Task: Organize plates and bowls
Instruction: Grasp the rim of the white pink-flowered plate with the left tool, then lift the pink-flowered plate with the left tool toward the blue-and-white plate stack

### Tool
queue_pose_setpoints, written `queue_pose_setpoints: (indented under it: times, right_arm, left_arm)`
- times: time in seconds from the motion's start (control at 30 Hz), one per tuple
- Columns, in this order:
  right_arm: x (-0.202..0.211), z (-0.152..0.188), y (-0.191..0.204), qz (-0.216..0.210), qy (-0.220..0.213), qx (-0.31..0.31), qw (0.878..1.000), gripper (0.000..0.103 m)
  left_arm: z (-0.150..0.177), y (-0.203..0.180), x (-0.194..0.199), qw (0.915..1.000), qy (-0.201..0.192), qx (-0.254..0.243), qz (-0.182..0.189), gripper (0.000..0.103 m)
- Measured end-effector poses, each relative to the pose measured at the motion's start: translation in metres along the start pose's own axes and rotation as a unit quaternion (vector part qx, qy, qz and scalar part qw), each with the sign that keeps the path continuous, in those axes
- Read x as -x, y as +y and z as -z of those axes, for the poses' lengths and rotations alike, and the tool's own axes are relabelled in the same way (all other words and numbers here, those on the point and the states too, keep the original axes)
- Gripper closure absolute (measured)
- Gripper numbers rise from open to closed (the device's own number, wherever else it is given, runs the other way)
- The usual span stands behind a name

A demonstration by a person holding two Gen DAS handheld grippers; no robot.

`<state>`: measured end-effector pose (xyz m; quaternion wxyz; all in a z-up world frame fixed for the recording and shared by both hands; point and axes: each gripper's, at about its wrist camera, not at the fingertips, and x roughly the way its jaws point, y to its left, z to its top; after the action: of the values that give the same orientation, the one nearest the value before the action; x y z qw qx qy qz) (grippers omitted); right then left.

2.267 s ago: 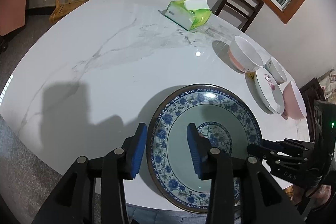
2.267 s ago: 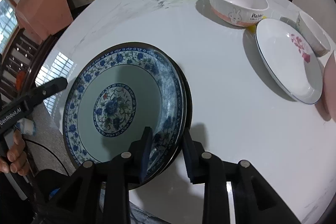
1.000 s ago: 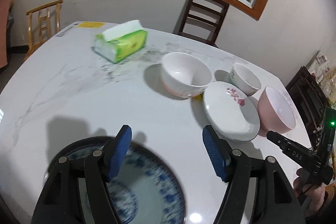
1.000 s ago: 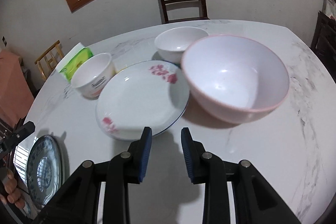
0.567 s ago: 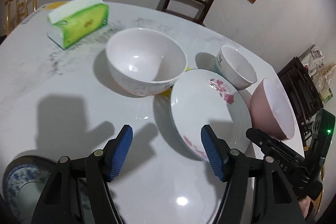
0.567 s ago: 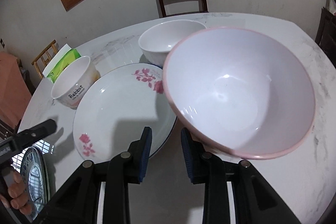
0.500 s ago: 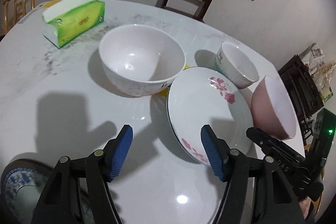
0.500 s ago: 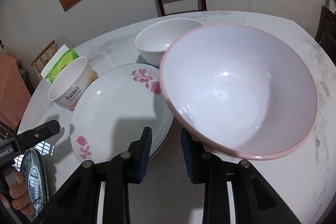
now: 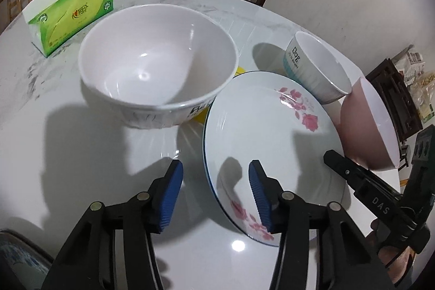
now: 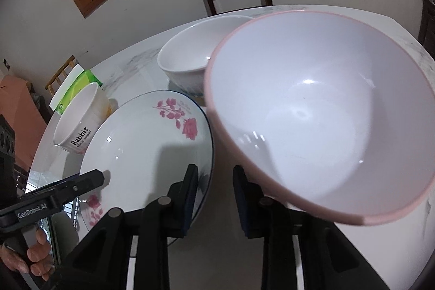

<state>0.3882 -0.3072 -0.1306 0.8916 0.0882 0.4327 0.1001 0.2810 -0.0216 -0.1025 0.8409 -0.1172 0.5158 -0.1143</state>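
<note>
Behind the pink bowl (image 10: pixel 320 110), right hand-held gripper (image 10: pixel 214 197) part-hidden, grip unclear; left hand-held gripper (image 9: pixel 216 190) agape, empty.

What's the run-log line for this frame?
left gripper: open, straddling near rim of rose plate | right gripper: open, between rose plate and pink bowl | nothing held | Rabbit bowl untouched

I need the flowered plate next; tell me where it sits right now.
The rose-patterned plate lies on the white table, between the big white bowl and the pink bowl; the open left tool straddles its near rim.
</note>
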Motion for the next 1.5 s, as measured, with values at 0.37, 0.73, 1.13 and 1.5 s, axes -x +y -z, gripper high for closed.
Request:
queue_pose_setpoints:
  times: [0.37, 0.73, 1.13, 1.5]
  right_arm:
    - [-0.002, -0.004, 0.005, -0.013, 0.006, 0.012, 1.000, 0.091]
    - [0.016, 0.020, 0.004, -0.008, 0.016, 0.017, 1.000, 0.091]
    - [0.056, 0.077, 0.004, -0.008, 0.040, 0.011, 0.999, 0.091]
    - [0.068, 0.093, -0.004, -0.026, 0.052, -0.001, 0.998, 0.090]
  left_arm:
    - [-0.006, -0.004, -0.006, 0.9997, 0.000, -0.026, -0.005, 0.087]
    - [0.022, -0.004, 0.010, 0.9993, 0.021, -0.029, -0.002, 0.087]
    - [0.083, -0.007, 0.039, 0.9979, 0.053, -0.038, 0.003, 0.087]
    - [0.093, -0.002, 0.047, 0.9970, 0.070, -0.028, 0.018, 0.088]
